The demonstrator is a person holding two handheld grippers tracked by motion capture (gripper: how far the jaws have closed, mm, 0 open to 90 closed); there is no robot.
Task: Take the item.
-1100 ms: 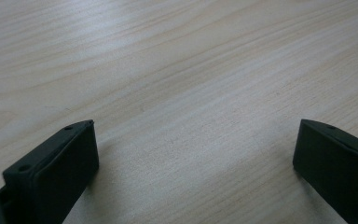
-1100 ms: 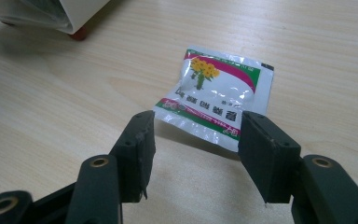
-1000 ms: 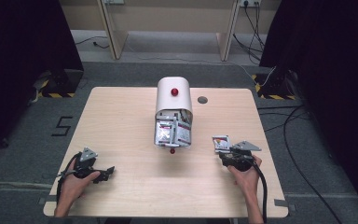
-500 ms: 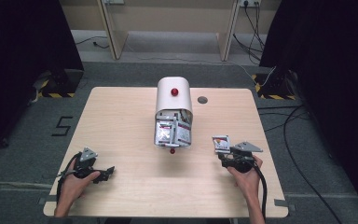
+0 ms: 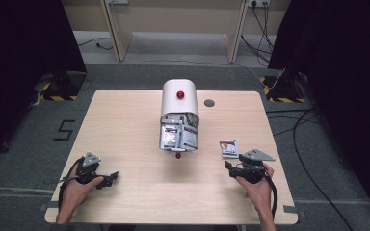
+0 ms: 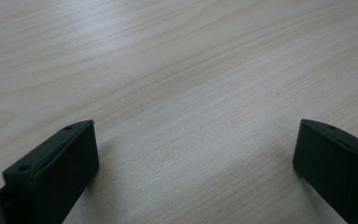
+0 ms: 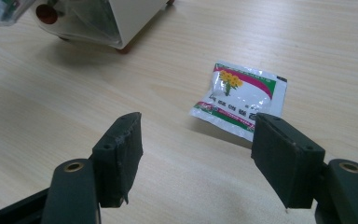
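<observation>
- Jaws of the right gripper spread wide with nothing between them, only bare wood in the gap, seen in the right gripper view.
- Sachet, white with a yellow flower print and a pink-and-green border, flat on the table just beyond the jaw tips, toward 1 o'clock of that view; apart from both jaws, though the right jaw's tip overlaps its near edge in the picture.
- Same sachet in the high view just at 11 o'clock of the right gripper, near the table's right side.
- Right hand wrapped around the gripper's body, forearm entering from 6 o'clock of the high view.
- Jaws of the left gripper likewise wide apart and holding nothing, hovering close over plain wood grain.
- Left gripper near the table's 7 o'clock corner, pointing toward 3 o'clock, gripped by the left hand; well apart from the sachet.
- White dispenser box with a red knob on top at table centre, more sachets packed behind its clear front; corner of it at 11 o'clock in the right gripper view.
- Light wooden table beneath everything, small round grommet at 1 o'clock of the box.
</observation>
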